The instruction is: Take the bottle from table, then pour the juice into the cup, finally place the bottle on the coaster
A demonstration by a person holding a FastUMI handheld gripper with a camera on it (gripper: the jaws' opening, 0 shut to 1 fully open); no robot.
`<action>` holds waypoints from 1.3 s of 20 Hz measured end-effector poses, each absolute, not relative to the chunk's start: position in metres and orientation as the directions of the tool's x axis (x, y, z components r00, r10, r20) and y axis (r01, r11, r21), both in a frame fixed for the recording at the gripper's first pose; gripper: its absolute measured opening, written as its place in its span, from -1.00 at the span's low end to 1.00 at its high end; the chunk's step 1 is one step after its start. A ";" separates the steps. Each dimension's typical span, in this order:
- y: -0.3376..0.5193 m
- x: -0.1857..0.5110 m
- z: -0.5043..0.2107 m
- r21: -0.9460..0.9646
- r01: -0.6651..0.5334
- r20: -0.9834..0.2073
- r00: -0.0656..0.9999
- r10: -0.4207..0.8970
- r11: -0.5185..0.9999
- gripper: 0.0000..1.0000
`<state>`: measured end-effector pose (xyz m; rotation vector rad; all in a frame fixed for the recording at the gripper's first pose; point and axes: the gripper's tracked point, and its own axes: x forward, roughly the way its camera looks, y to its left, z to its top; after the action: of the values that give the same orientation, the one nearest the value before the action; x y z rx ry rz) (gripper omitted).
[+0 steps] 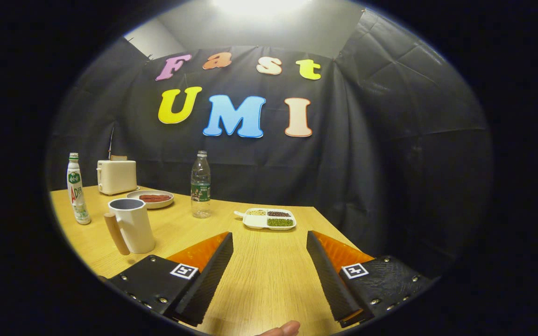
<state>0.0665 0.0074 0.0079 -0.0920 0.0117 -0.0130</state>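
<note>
A white bottle (76, 189) with a green cap stands upright near the table's far left edge. Just right of it and closer to me stands a white cup (133, 226) with a wooden handle, its mouth facing up. A clear plastic bottle (201, 185) with a green label stands upright farther back, beyond the left finger. My gripper (269, 235) is open above the wooden table (269, 280), its fingers wide apart with nothing between them. Both bottles and the cup lie ahead and to the left of the fingers.
A cream toaster (116, 176) stands at the back left, with a shallow dish (150, 199) holding something reddish-brown beside it. A white divided tray (269, 219) of beans lies just ahead of the fingers. A person's fingertip (285, 329) shows below the fingers.
</note>
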 end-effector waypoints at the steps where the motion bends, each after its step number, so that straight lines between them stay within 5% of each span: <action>1: 0.006 0.069 0.014 -0.081 0.021 0.003 1.000 -0.021 0.996 0.91; 11: 0.110 0.021 0.070 -0.025 0.117 0.054 0.992 -0.116 0.993 0.92; 26: 0.424 -0.048 0.050 -0.013 -0.202 0.080 0.976 0.203 0.979 0.91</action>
<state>-0.0476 0.4241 0.0505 -0.0049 -0.0810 0.2041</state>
